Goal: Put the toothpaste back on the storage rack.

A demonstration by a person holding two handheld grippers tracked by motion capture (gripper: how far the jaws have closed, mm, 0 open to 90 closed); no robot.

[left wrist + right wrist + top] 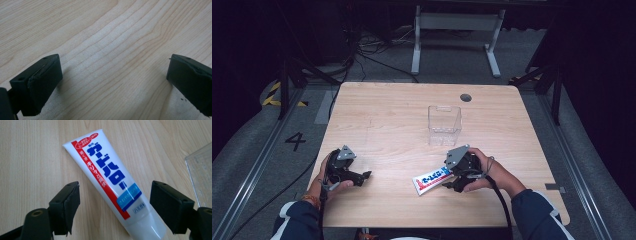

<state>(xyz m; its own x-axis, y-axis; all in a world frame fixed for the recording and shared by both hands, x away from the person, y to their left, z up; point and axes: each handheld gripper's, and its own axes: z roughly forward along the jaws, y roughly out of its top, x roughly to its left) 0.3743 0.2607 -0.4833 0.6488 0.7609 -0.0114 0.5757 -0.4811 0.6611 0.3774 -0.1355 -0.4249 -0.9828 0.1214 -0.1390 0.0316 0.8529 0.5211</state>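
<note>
Presently: one toothpaste tube (pixel 110 182), white with a red stripe and blue lettering, lying flat on the wooden table (pixel 387 120) near its front edge, right of centre, crimped end pointing away in the right gripper view and cap end nearest the camera; right gripper (pixel 113 202), jaws apart and standing either side of the tube's lower body, a gap of bare wood showing between each pad and the tube, so nothing clasped; in the high view the same gripper (pixel 451 182) sits at the tube's (pixel 432 180) right end, held in the person's right hand (pixel 484 172); clear plastic box (pixel 444 125), upright and open-topped, just beyond the tube toward mid-table, its edge also at the right of the right gripper view (pixel 200 177); left gripper (pixel 112 80), jaws spread wide over bare wood, nothing between them; in the high view it (pixel 364 176) rests at the table's front left, well apart from the tube.
</note>
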